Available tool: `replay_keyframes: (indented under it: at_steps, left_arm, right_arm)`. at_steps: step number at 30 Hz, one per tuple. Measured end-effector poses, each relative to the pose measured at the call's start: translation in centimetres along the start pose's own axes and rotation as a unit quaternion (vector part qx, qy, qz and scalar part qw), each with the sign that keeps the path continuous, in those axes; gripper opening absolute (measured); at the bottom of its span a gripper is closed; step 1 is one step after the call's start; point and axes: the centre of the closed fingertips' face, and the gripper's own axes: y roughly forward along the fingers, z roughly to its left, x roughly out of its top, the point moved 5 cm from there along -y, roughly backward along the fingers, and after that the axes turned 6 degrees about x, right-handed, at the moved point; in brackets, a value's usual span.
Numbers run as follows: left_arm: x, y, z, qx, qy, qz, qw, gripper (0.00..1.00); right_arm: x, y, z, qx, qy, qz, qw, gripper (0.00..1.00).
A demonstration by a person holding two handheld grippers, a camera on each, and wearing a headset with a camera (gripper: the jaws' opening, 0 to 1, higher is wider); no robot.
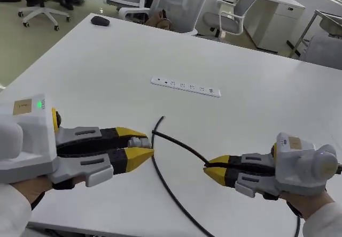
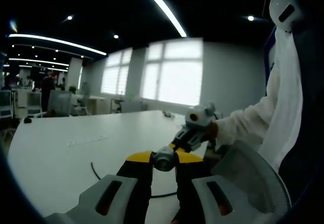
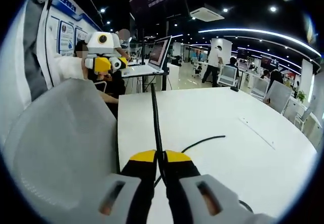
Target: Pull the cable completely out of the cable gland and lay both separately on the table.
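Black cable (image 1: 181, 145) crosses the head view's lower centre above the white table (image 1: 240, 119), right gripper (image 1: 209, 167) clenched on it; the left gripper view reveals the left gripper (image 2: 164, 161) grasping the silver cable gland (image 2: 164, 158).
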Motion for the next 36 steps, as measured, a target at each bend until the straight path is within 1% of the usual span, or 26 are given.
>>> replay_keyframes:
  at_steps: [2,4,8,10,14,17,20,23,29,33,36]
  left_arm:
    - [0.0,0.0,0.0,0.001,0.000,0.002,1.0000,0.18]
    - [-0.1,0.0,0.1,0.004,-0.001,0.002,1.0000,0.18]
    - [-0.2,0.0,0.3,0.007,-0.002,0.004,1.0000,0.18]
    - [-0.2,0.0,0.3,0.008,-0.004,0.004,1.0000,0.18]
    - [-0.3,0.0,0.5,0.012,-0.007,0.008,0.9999,0.18]
    - [-0.5,0.0,0.6,0.016,-0.009,0.010,0.9998,0.18]
    - [-0.6,0.0,0.7,0.019,-0.010,0.015,0.9997,0.18]
    - [-0.9,0.1,0.9,0.023,-0.013,0.020,0.9994,0.18]
    - [-1.3,0.2,1.1,0.027,-0.017,0.030,0.9990,0.18]
    - [-1.5,0.2,1.2,0.030,-0.019,0.037,0.9987,0.18]
    - [-1.7,0.3,1.3,0.033,-0.022,0.043,0.9983,0.18]
  right_arm:
    - [-0.3,0.7,-0.3,0.002,0.004,0.005,1.0000,0.03]
    - [-0.8,1.8,-0.5,0.010,0.005,0.013,0.9999,0.03]
    - [-1.7,3.5,-0.7,0.019,0.010,0.026,0.9994,0.03]
    - [-2.4,4.7,-1.0,0.022,0.019,0.036,0.9989,0.04]
    - [-3.5,6.3,-1.0,0.034,0.026,0.054,0.9976,0.04]
    - [-4.4,7.4,-1.1,0.038,0.031,0.067,0.9965,0.04]
    - [-5.0,8.3,-1.2,0.042,0.035,0.076,0.9956,0.04]
    - [-6.0,9.2,-1.3,0.042,0.036,0.092,0.9942,0.05]
    - [-7.2,10.2,-1.1,0.047,0.039,0.106,0.9925,0.05]
    - [-7.9,10.8,-1.1,0.057,0.034,0.117,0.9909,0.05]
    - [-8.5,11.2,-1.1,0.062,0.038,0.125,0.9895,0.06]
